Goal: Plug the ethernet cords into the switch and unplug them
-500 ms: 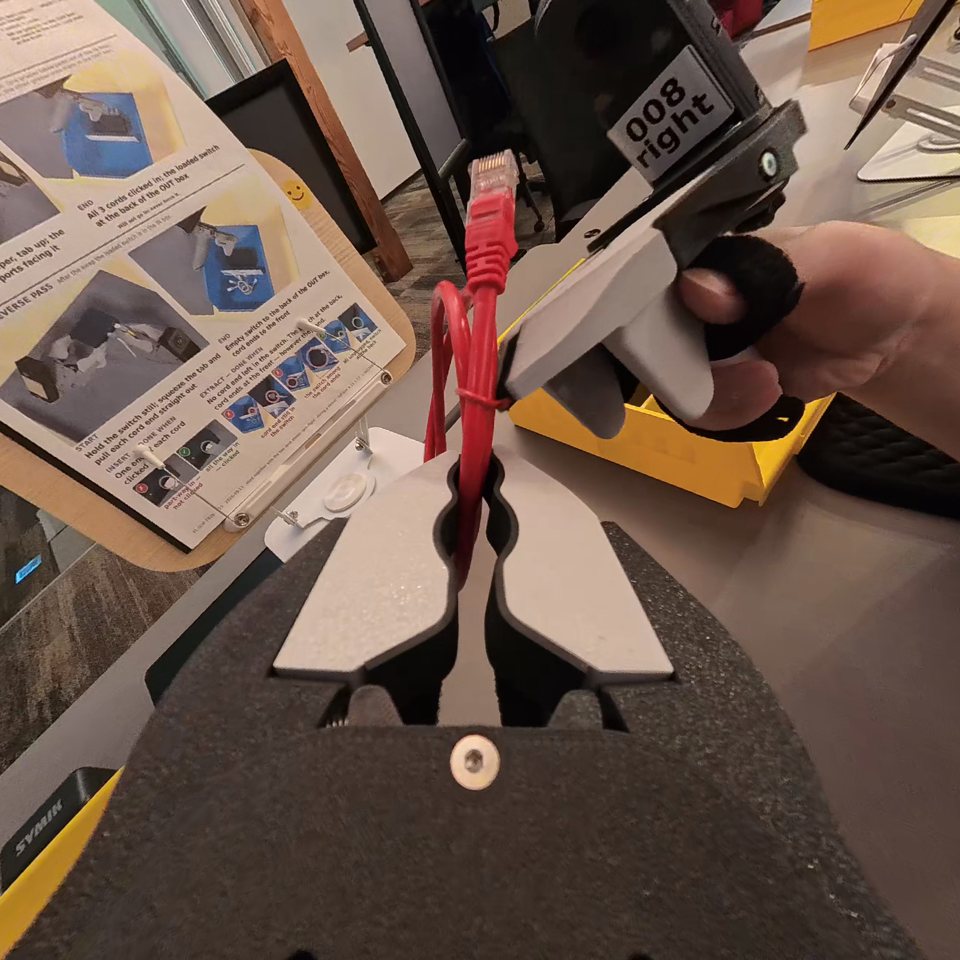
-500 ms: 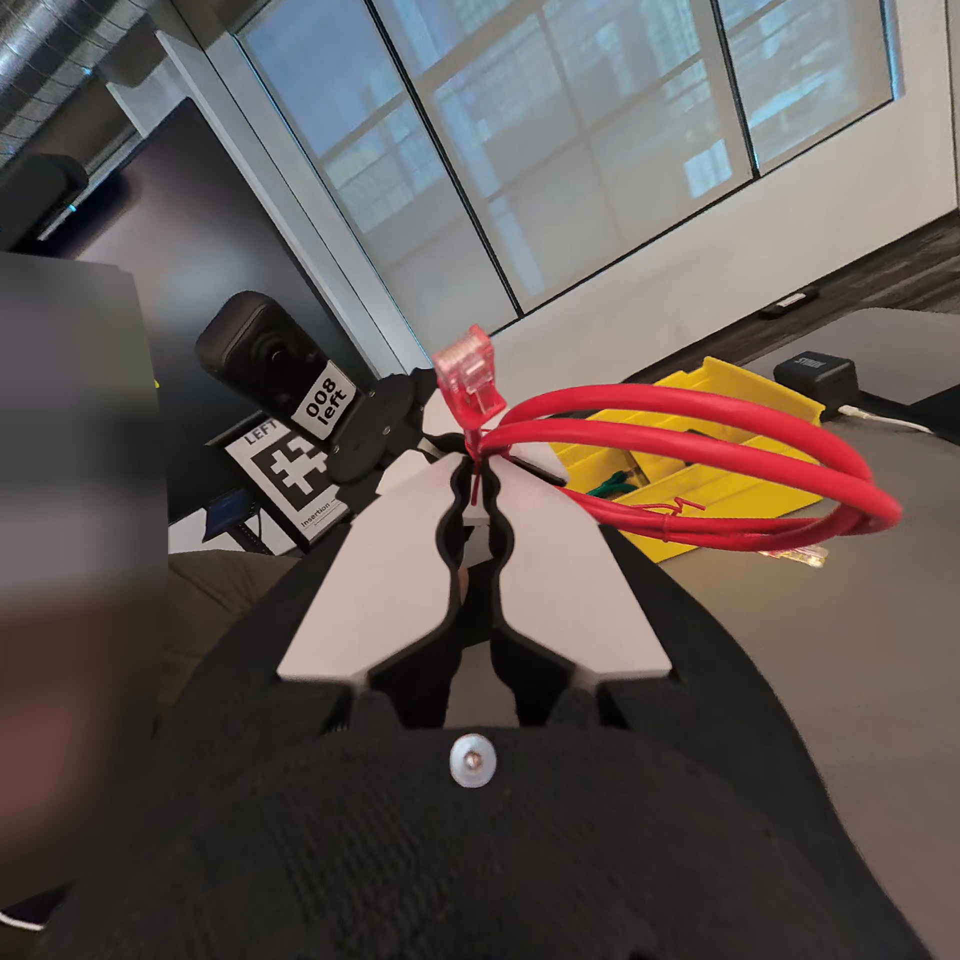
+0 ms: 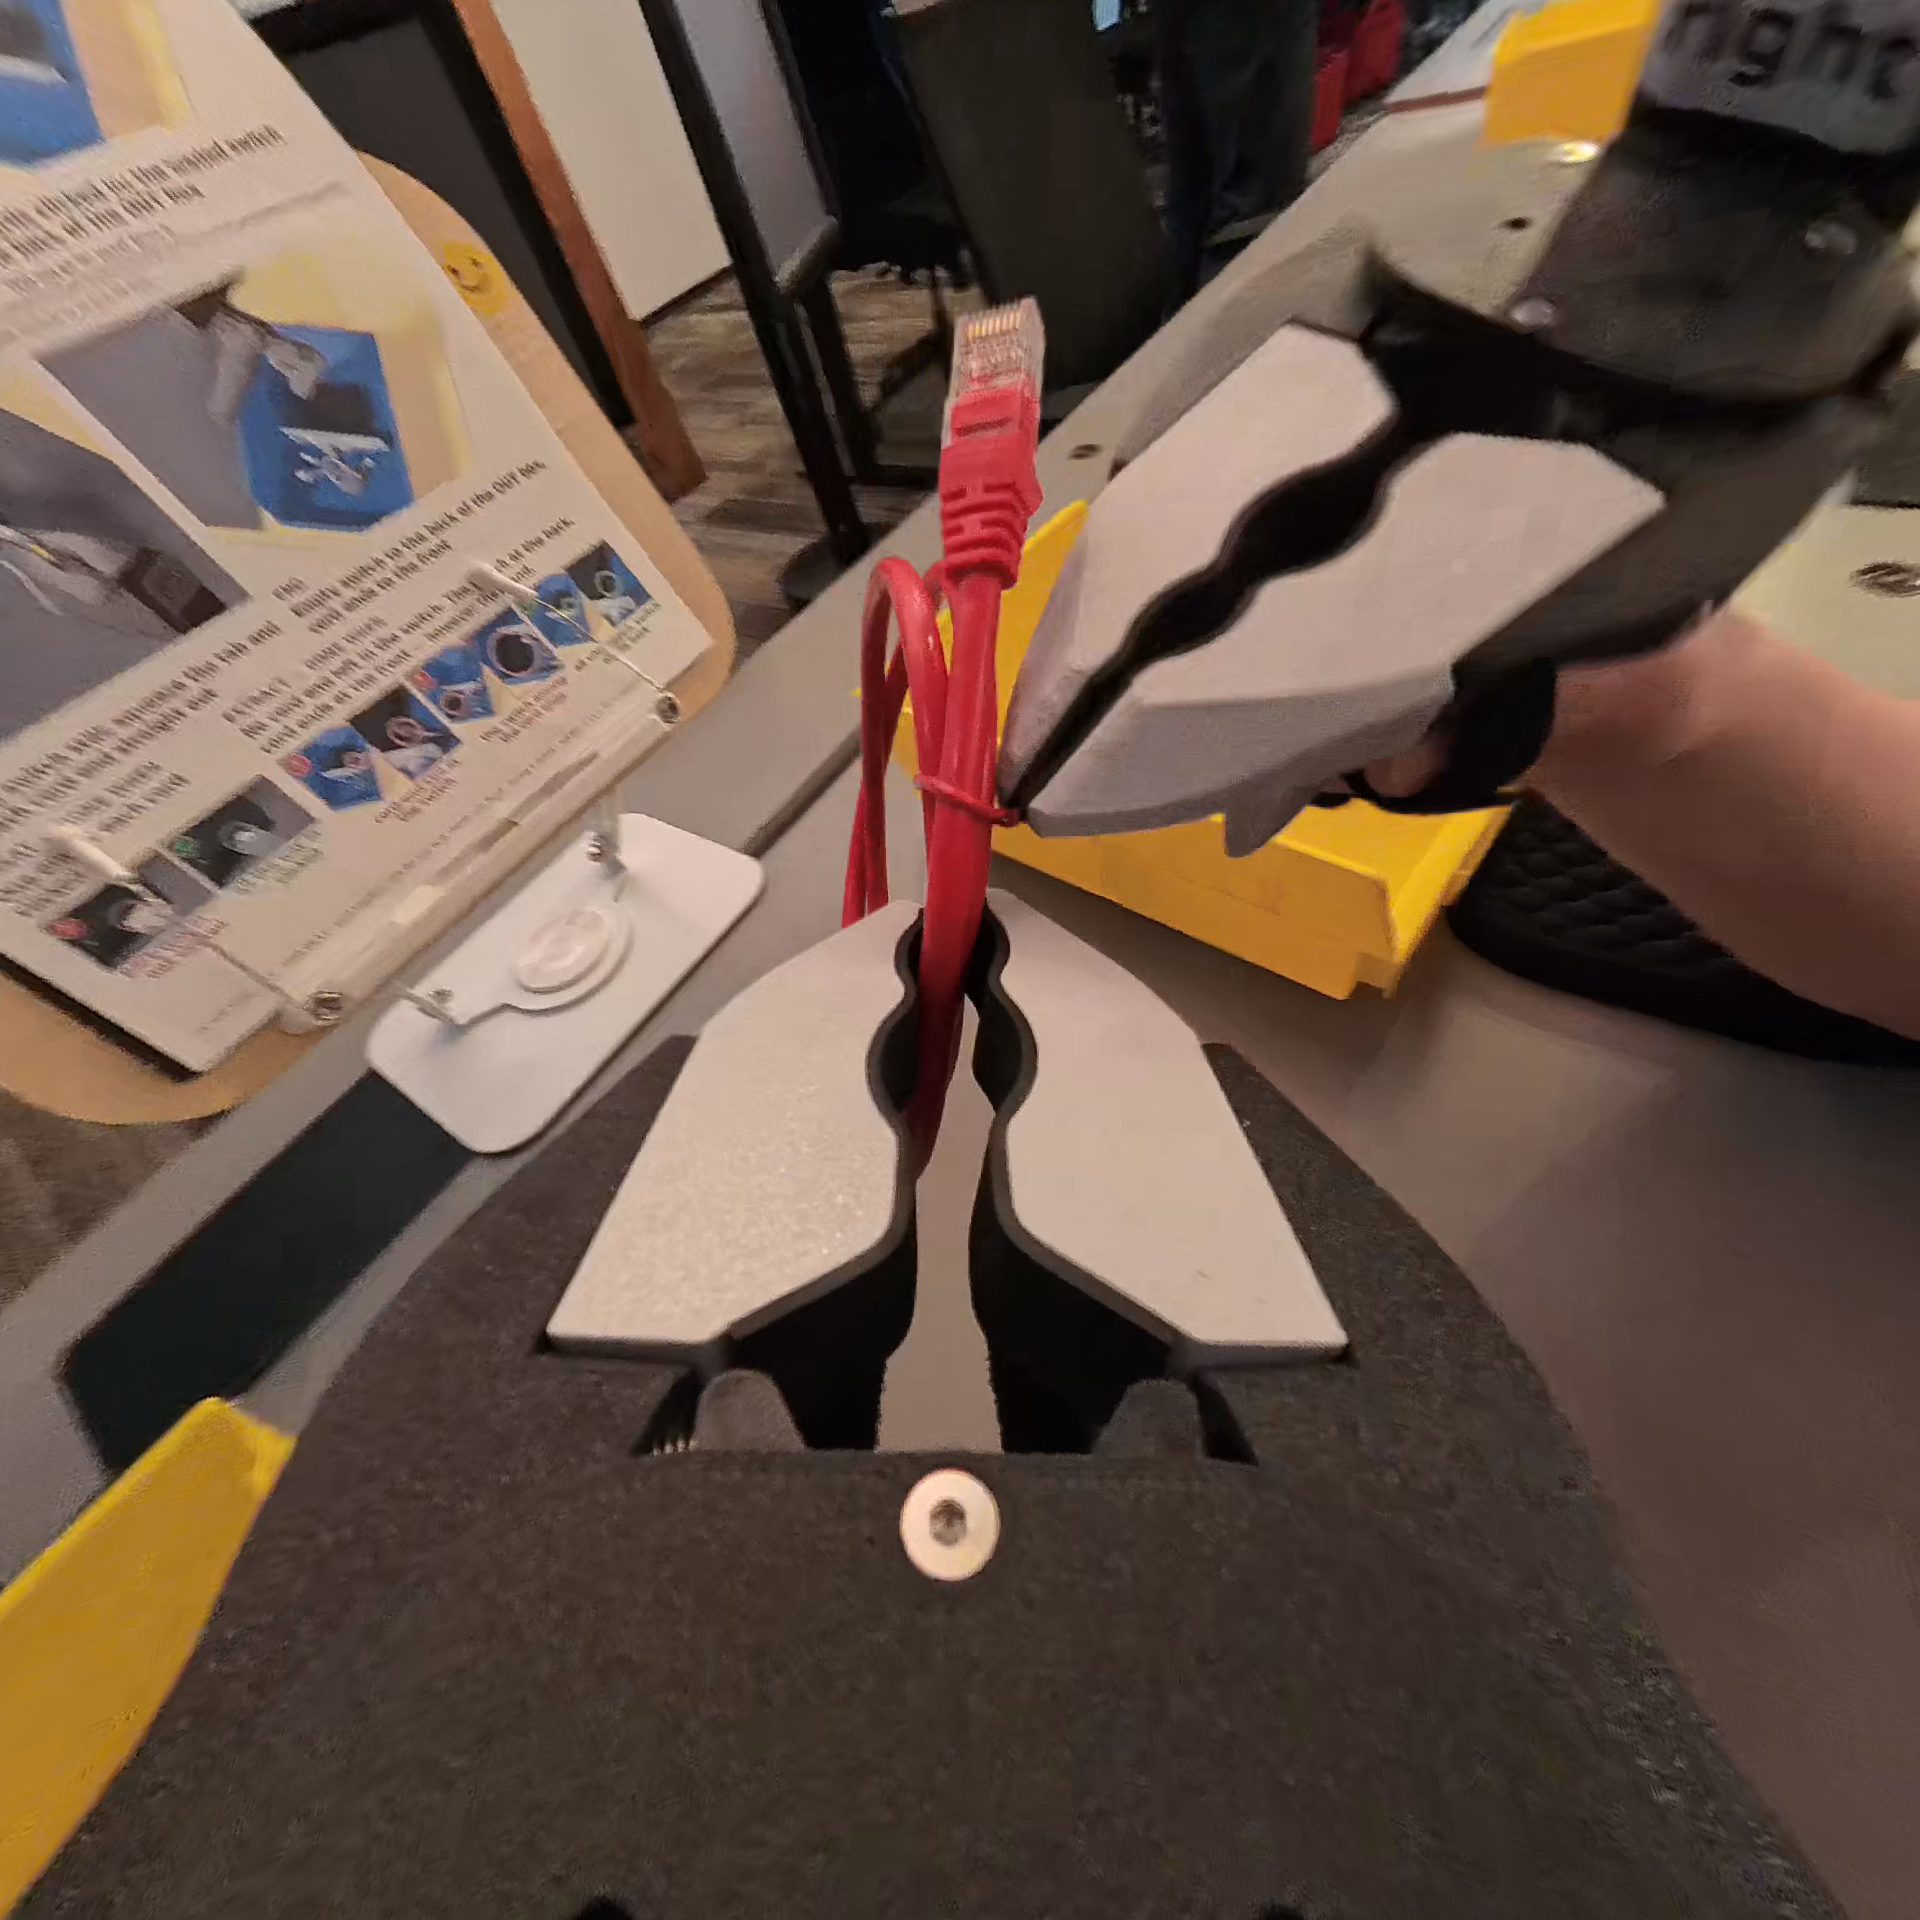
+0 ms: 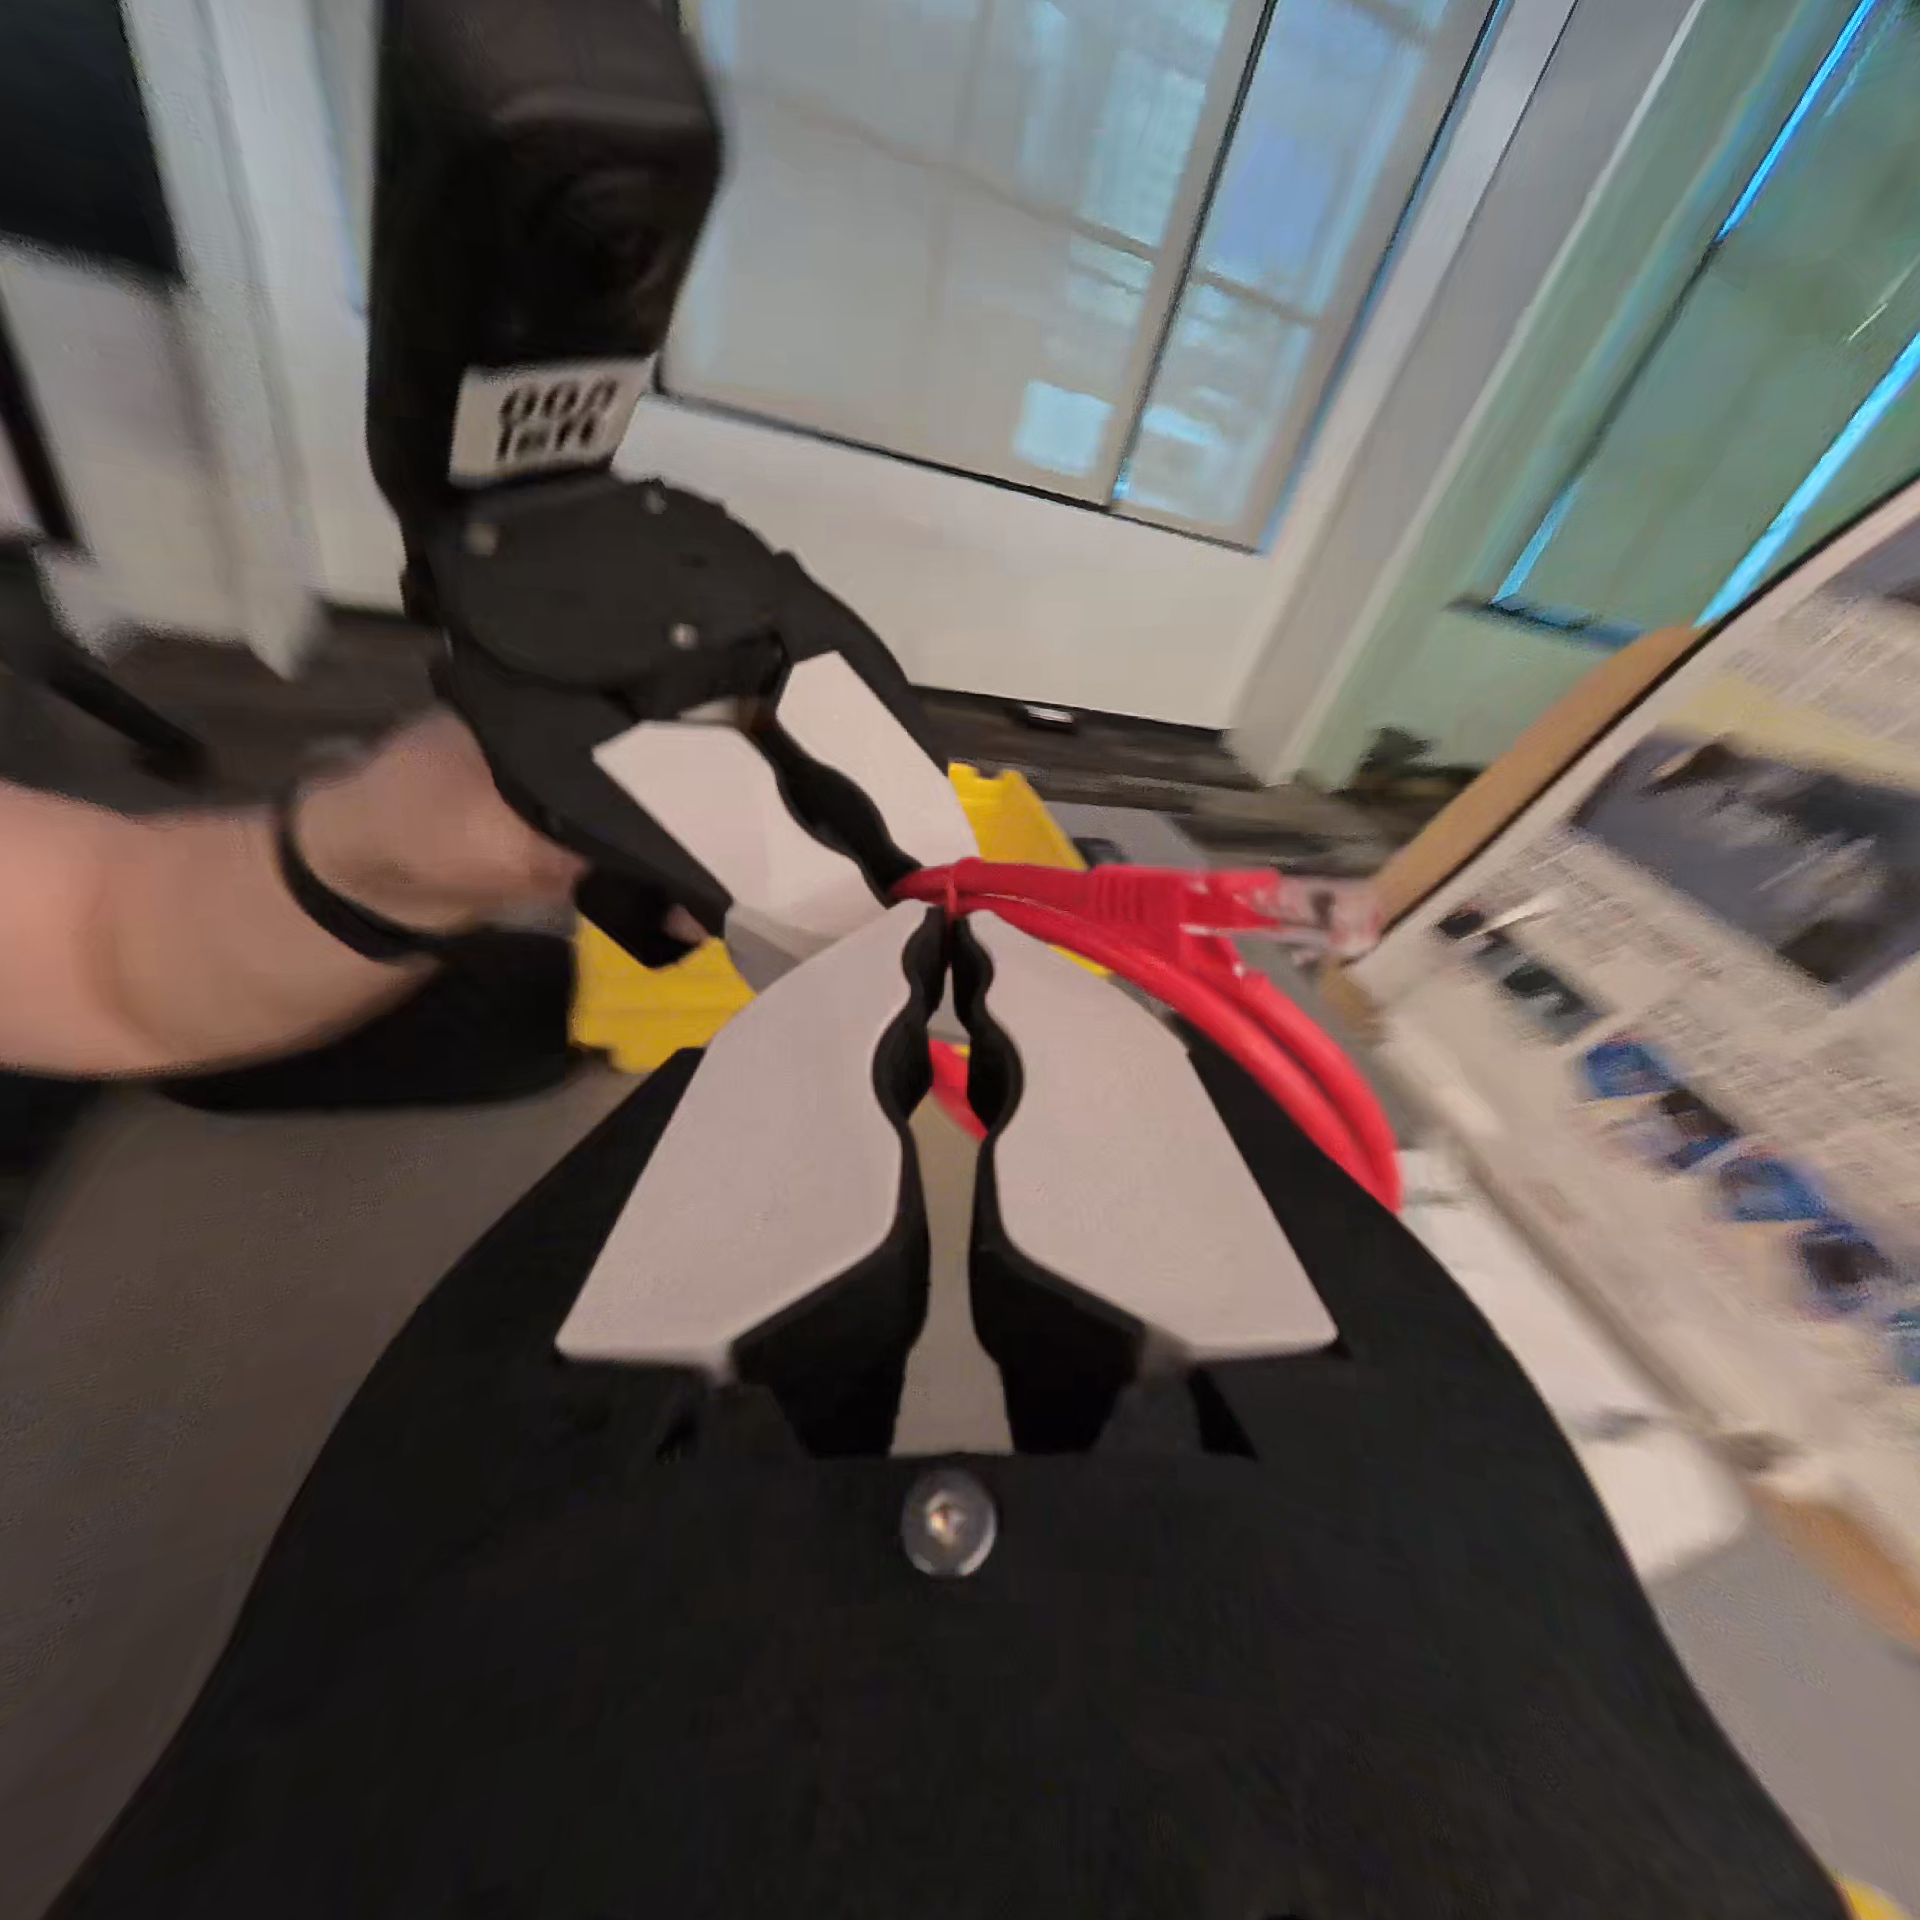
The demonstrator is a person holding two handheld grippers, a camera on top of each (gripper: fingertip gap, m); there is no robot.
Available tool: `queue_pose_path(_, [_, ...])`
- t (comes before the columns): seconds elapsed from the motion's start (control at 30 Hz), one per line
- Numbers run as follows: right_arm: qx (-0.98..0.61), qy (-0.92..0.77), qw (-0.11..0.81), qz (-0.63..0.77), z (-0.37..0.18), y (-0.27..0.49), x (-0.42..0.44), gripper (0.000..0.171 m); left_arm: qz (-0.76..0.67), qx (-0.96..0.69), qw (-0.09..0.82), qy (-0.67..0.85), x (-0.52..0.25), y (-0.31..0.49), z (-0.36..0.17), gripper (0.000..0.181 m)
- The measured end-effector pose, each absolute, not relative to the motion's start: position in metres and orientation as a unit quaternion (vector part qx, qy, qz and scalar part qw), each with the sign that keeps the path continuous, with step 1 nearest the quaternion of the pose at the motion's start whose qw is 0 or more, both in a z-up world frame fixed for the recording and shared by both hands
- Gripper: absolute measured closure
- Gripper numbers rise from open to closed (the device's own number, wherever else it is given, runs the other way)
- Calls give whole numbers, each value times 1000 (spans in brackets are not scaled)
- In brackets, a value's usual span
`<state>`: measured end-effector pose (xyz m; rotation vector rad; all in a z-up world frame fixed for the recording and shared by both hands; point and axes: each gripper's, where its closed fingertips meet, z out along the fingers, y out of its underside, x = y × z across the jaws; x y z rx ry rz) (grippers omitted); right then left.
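Both grippers' fingers clamp the red cord (image 3: pixel 961 810): left gripper (image 3: pixel 951 940) grips the bundled strands, right gripper (image 3: pixel 1013 805) has swung round to pinch its twist tie (image 3: pixel 961 802), so I judge untying comes next, switch unseen.

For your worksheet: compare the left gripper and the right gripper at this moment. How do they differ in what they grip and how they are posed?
The left gripper clamps the bundled strands of the red ethernet cord, while the right gripper pinches only the thin red tie around that bundle. The left gripper points along the cord toward its plug, whereas the right gripper comes in from the side, across the cord. Both have their jaws shut.
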<state>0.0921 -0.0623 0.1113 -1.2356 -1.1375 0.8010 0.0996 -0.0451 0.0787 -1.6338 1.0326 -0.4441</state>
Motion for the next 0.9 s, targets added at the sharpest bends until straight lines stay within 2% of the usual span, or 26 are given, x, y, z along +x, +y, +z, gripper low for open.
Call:
queue_pose_path(0.13, [-459,-563,671,147,109,-67,93,170,-258,-701,502,436,104,-54,74,176])
queue_pose_path(0.27, [-414,-585,697,34,105,-64,95,170,-220,-698,517,444,104,-49,71,176])
queue_pose_path(0.33, [-429,-574,692,87,107,-64,95,168,-191,-691,533,449,102,-47,73,176])
queue_pose_path(0.43, [-468,-529,661,255,120,-69,101,163,-174,-679,562,440,98,-47,84,176])
queue_pose_path(0.6, [-544,-419,525,503,130,-66,106,152,-164,-661,590,434,95,-48,95,176])
queue_pose_path(0.77, [-552,-363,415,626,126,-71,96,157,-129,-648,606,442,97,-49,97,175])
queue_pose_path(0.9, [-552,-360,397,638,122,-72,92,166,-118,-648,605,446,98,-49,94,176])
